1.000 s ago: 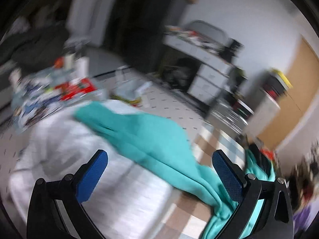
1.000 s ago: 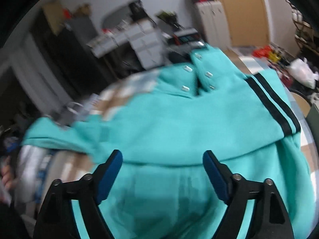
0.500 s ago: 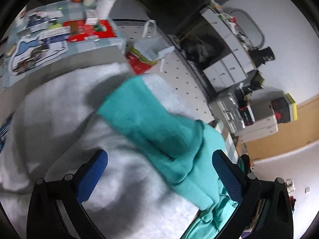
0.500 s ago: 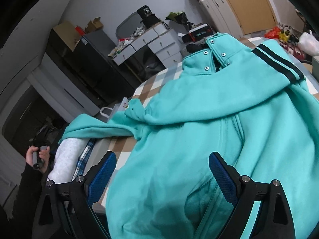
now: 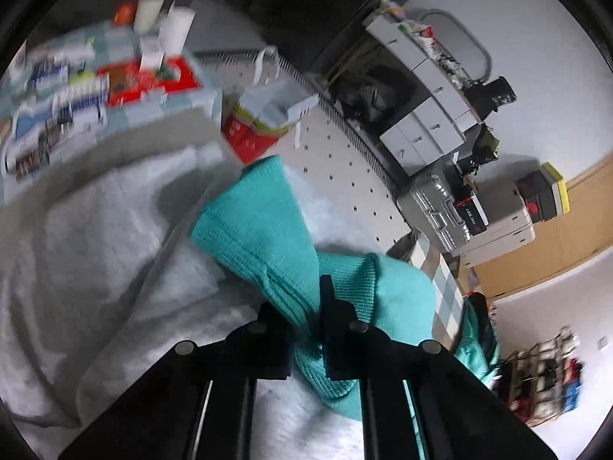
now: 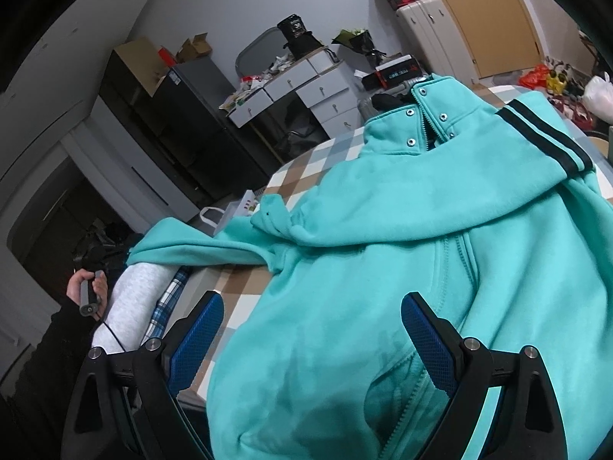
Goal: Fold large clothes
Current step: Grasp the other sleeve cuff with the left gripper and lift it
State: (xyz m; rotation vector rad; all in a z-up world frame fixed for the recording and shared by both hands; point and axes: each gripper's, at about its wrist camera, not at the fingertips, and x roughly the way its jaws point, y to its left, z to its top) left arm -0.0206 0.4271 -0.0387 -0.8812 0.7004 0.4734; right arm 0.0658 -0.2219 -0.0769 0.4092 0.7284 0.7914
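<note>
Two grippers differ: the left gripper (image 5: 312,316), low centre of its frame, pinches the ribbed sleeve cuff (image 5: 260,226) of the teal jacket (image 6: 402,260) filling the right view; the right gripper (image 6: 310,329) gapes wide above it. Carry the sleeve inward across the chest, keeping the cuff taut.

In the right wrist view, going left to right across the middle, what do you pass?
Person's hand on a handle → grey rolled cloth → teal sleeve → checked tablecloth → teal jacket body → black sleeve stripes.
</note>
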